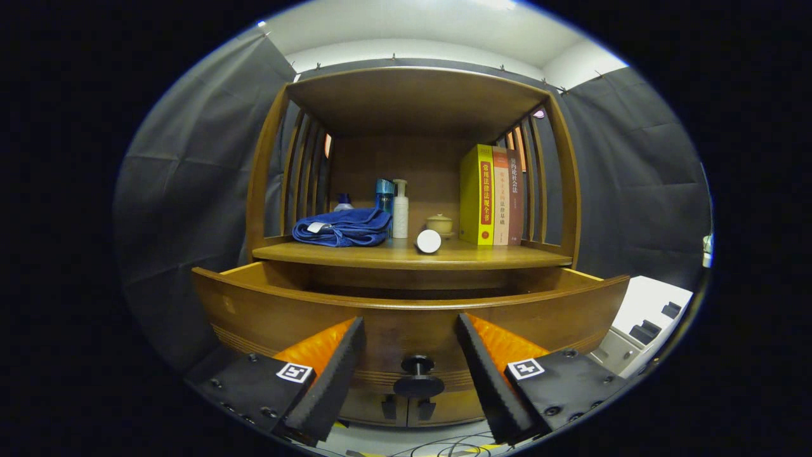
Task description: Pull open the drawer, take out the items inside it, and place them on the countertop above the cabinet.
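Two jaws apart, drawer open — contents hidden

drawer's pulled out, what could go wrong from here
1. The hand-held gripper is open and low, with the drawer knob between its fingers; the drawer's inside is hidden behind its front, so reaching in would be blind.
2. The countertop already holds a blue towel, bottles, books and a white cylinder lying near its front edge; placing items could nudge it off into the drawer.
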`<action>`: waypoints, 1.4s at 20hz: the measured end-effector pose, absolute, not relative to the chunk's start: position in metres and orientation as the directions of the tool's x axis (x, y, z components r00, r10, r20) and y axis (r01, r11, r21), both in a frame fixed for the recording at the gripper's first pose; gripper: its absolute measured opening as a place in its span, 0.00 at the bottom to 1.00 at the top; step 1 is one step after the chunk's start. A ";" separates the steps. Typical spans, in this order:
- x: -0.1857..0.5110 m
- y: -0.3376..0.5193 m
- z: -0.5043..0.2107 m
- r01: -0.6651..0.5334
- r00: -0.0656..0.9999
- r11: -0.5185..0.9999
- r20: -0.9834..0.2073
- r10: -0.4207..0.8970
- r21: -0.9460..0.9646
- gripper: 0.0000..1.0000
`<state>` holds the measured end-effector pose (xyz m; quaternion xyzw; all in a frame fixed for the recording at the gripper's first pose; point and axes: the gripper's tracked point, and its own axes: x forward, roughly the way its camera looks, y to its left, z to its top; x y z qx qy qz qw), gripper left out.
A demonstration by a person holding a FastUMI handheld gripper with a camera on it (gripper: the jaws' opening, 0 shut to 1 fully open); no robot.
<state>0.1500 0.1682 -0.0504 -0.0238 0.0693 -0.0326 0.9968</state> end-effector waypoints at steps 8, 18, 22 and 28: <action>0.215 0.163 -0.053 0.065 0.987 0.997 -0.146 -0.071 -0.044 0.96; 0.265 0.161 -0.054 0.068 0.986 0.996 -0.148 -0.077 -0.061 0.96; 0.252 0.155 -0.031 0.084 0.987 0.995 -0.130 -0.091 -0.054 0.97; 0.193 0.134 0.053 0.049 0.995 0.996 -0.085 -0.055 -0.078 0.98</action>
